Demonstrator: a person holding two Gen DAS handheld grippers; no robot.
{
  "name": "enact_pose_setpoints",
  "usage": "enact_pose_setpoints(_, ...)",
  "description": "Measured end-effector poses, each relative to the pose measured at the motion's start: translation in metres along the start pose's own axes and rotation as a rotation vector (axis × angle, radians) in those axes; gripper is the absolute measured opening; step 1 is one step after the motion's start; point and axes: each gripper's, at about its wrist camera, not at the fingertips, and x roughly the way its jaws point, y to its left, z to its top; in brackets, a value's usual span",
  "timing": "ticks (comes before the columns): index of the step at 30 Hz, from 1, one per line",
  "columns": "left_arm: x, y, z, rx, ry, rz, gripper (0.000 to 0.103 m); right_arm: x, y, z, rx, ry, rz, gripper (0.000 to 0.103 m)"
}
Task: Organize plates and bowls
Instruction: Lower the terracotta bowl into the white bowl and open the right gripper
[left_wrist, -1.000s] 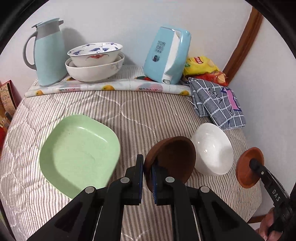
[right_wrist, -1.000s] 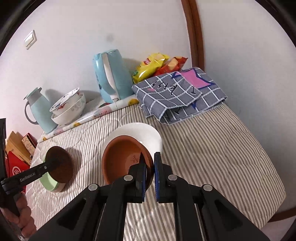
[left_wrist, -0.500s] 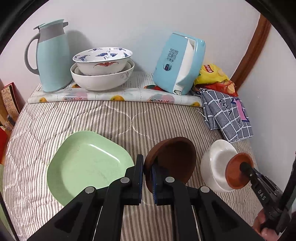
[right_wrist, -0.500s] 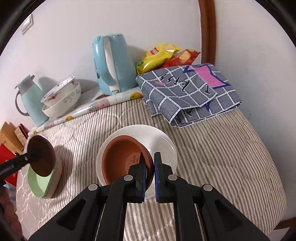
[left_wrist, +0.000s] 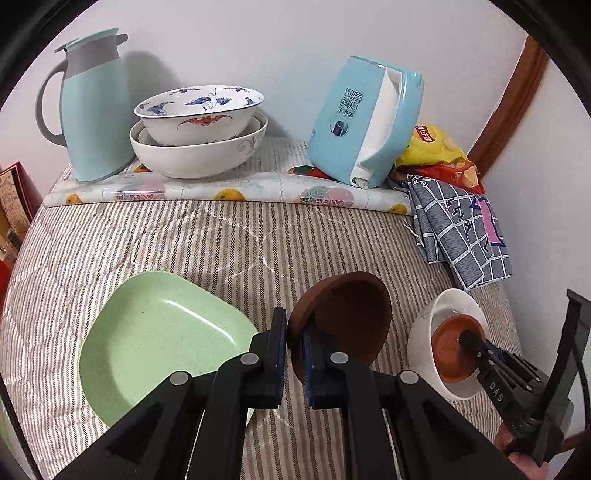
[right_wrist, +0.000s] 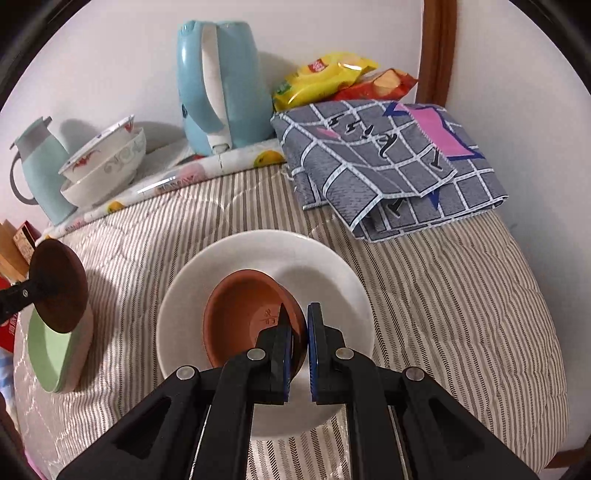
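My left gripper (left_wrist: 294, 345) is shut on the rim of a dark brown dish (left_wrist: 351, 325), held on edge just right of the green square plate (left_wrist: 162, 343) on the striped cover. In the right wrist view that same dish (right_wrist: 61, 284) hangs over the green plate (right_wrist: 51, 354). My right gripper (right_wrist: 299, 332) is shut on the rim of an orange-brown bowl (right_wrist: 243, 314), which sits low inside the white bowl (right_wrist: 314, 266). The left wrist view shows the white bowl (left_wrist: 448, 306) at the right, with the orange-brown bowl (left_wrist: 448, 343) and the right gripper (left_wrist: 469, 339) in it.
At the back stand a pale blue jug (left_wrist: 92, 110), two stacked patterned bowls (left_wrist: 199, 125) and a blue kettle (left_wrist: 365, 122) on a fruit-print mat. A checked cloth (right_wrist: 388, 162) and snack bags (right_wrist: 340, 81) lie at the back right. The table edge drops off at the right.
The right gripper has carried the orange-brown bowl down from beside the white bowl into it. The left gripper with the dark dish has shifted forward over the table, near the green plate.
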Motion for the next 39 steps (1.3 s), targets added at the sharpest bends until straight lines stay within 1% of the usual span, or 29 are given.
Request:
enact_pose_setpoints(4,0.002,0.0,0.003,0.001,0.001,0.001,0.008,0.008,0.0,0.001,-0.003,0.027,0.003,0.008)
enact_pose_setpoints(12,0.004,0.001,0.004,0.003,0.001,-0.004,0.008,0.016,0.003,0.002,-0.008,0.051,0.003,0.008)
enact_pose_setpoints(17,0.004,0.002,0.005,0.0,0.002,-0.005,0.008,0.022,0.006,0.006,-0.037,0.081,-0.03,0.008)
enact_pose_setpoints(20,0.006,0.005,0.005,-0.005,0.005,-0.005,0.008,0.026,0.009,0.007,-0.053,0.1,-0.044,0.012)
enact_pose_setpoints(27,0.006,0.013,0.003,-0.022,0.009,-0.006,0.008,0.028,0.018,0.004,-0.112,0.105,-0.096,0.015)
enact_pose_setpoints(31,0.004,0.016,0.001,-0.025,0.009,-0.01,0.008,0.031,0.025,0.003,-0.159,0.096,-0.129,0.026)
enact_pose_setpoints(34,0.003,0.018,-0.001,-0.028,0.011,-0.012,0.008,0.03,0.025,0.004,-0.164,0.084,-0.137,0.028)
enact_pose_setpoints(36,0.002,0.02,-0.002,-0.029,0.012,-0.011,0.008,0.028,0.023,0.005,-0.157,0.081,-0.125,0.034)
enact_pose_setpoints(38,0.0,0.02,-0.003,-0.029,0.01,-0.008,0.008,0.025,0.022,0.005,-0.156,0.068,-0.119,0.044)
enact_pose_setpoints(39,-0.001,0.021,-0.003,-0.031,0.009,-0.007,0.008,0.022,0.022,0.006,-0.157,0.058,-0.121,0.046)
